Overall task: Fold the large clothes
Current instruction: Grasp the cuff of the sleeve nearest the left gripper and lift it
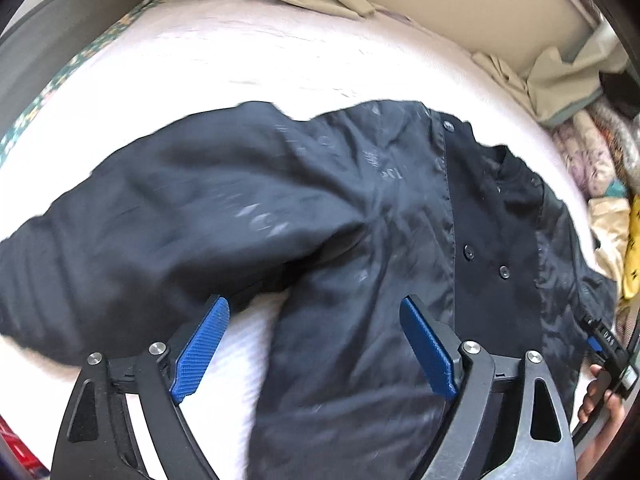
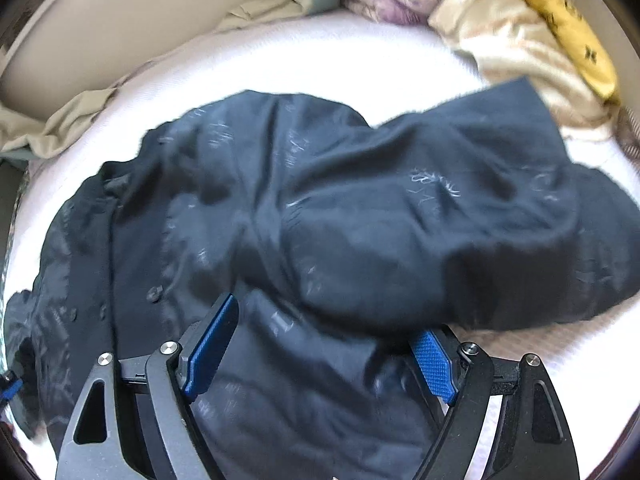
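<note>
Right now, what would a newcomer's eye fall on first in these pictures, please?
A large dark jacket sprawls across the white bed, one sleeve flung out to the left. Both grippers hover over it with blue-padded jaws open: the left gripper and the right gripper. Crumpled colourful bedding is heaped at the far edge.

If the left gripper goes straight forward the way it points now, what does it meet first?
Most likely the dark jacket: the open left gripper points at its body fabric, just beside the sleeve. Depth is unclear, so contact may come sooner.
</note>
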A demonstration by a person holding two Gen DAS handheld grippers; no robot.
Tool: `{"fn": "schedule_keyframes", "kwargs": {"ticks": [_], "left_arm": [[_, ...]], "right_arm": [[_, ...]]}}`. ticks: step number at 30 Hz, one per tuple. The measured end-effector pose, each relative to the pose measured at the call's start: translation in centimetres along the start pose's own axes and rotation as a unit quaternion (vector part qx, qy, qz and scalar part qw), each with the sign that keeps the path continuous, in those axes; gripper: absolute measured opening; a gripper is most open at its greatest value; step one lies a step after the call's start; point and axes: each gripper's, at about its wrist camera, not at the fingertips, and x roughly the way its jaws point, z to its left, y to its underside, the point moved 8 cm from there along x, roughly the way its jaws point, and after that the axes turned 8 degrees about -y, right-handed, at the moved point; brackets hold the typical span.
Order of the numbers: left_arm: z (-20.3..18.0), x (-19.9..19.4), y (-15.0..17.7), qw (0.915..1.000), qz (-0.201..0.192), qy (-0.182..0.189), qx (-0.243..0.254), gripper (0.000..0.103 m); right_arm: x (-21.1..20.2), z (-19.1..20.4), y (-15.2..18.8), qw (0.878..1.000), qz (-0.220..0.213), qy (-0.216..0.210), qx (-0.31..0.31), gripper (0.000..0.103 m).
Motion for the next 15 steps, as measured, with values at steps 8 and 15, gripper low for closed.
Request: {"fn": "schedule_keyframes", "kwargs": {"ticks": [8,15], "left_arm": [[11.6,-2.7,0.8,0.9902,-0.005,-0.007,-0.139,0.092],[23.8,-1.9,2.9,0.9550,0.012,-0.016,-0.296,0.092]], "right_arm": [[-5.6,5.4,2.2,0.996,-0.027,-0.059,-0.063,0.086],[-8.0,8.0,2.5,0.992,-0.044,-0.080,-0.087,0.088]]}}
